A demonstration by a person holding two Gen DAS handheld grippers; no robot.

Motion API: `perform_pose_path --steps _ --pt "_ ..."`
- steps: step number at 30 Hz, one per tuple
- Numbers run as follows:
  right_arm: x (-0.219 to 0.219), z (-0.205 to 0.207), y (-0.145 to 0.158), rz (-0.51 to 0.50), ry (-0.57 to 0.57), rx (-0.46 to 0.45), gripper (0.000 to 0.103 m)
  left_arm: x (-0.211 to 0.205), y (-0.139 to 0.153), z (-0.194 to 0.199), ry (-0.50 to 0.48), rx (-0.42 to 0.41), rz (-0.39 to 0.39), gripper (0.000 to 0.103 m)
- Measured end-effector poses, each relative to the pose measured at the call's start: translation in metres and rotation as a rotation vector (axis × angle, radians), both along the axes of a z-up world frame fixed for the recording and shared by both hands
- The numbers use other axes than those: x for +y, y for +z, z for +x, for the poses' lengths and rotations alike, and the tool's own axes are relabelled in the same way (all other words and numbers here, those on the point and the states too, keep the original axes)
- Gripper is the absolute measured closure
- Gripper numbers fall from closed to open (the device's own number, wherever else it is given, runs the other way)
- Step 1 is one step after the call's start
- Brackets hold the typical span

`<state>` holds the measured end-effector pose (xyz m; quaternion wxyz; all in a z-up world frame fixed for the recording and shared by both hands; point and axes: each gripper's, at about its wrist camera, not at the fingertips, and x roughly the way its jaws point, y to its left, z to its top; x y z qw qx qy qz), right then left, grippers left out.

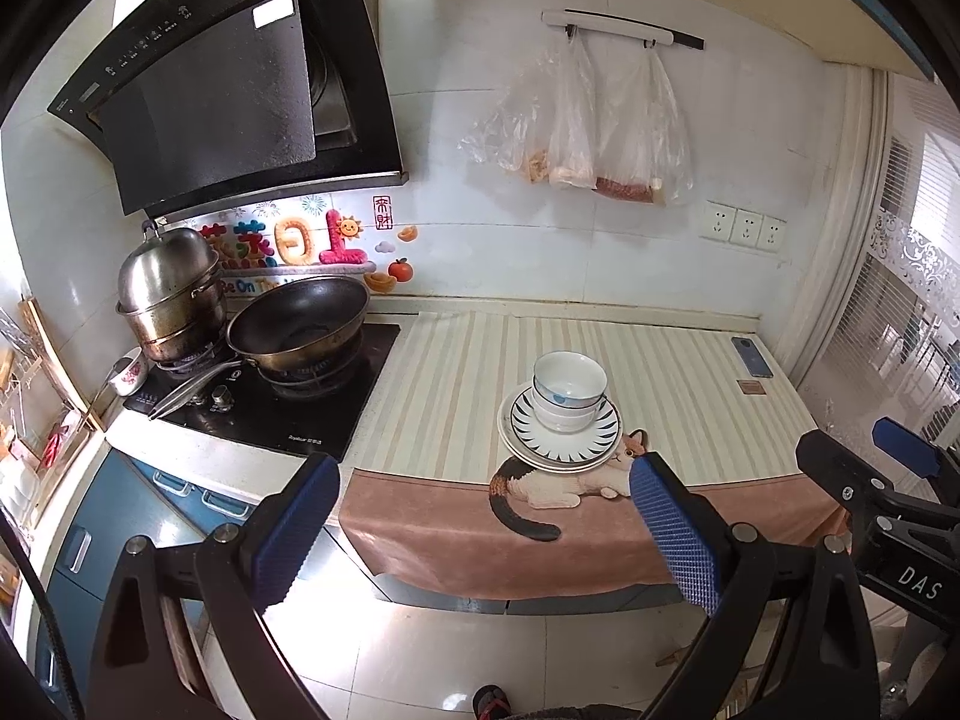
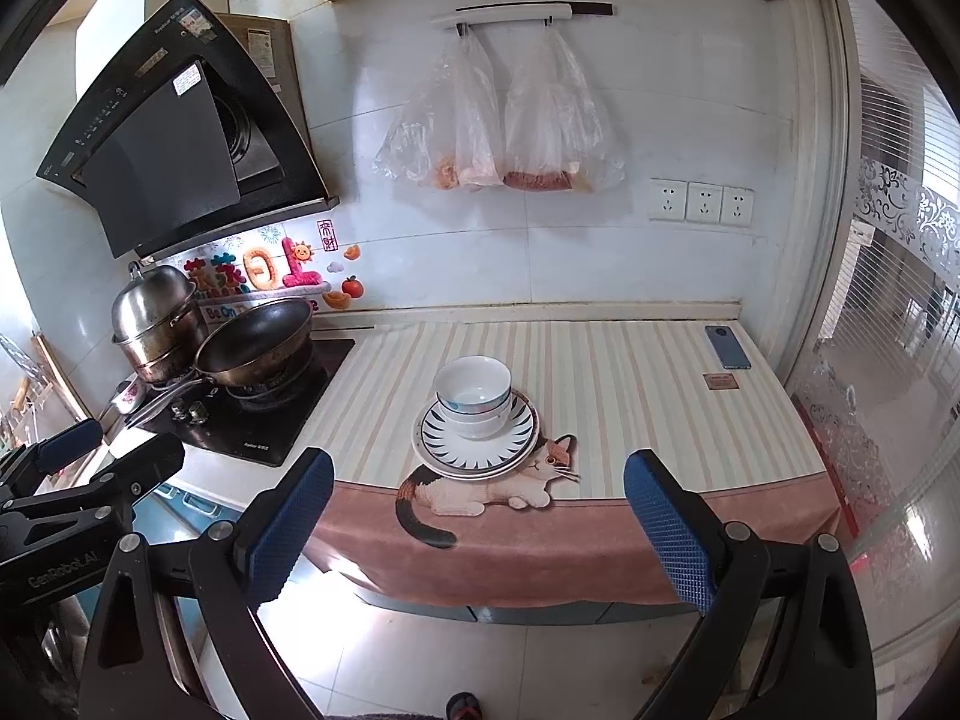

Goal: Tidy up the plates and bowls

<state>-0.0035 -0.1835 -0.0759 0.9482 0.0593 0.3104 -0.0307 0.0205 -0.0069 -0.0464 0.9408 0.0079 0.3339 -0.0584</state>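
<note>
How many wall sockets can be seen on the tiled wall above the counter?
3. The sockets sit side by side in one row on the wall, right of the hanging plastic bags: left socket, middle socket, right socket. None seems hidden.

A: The bowls point(image 2: 472, 399) and striped plates point(image 2: 477, 441) look like glossy glazed ceramic.

B: The mat point(image 2: 630, 396) under them looks like soft matt cloth. The steamer pot point(image 2: 157, 324) is shiny metal, and the finger pads point(image 2: 669, 531) are blue, knobbly rubber.
</note>
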Motion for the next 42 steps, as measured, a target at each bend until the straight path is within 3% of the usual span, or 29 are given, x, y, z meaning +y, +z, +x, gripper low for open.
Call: perform_pose_path --steps 42 --pt "0.012 -0.011 -0.001 0.001 -0.006 -0.001 0.003 0.003 0.002 -0.008 0.002 0.007 0.005 0.004"
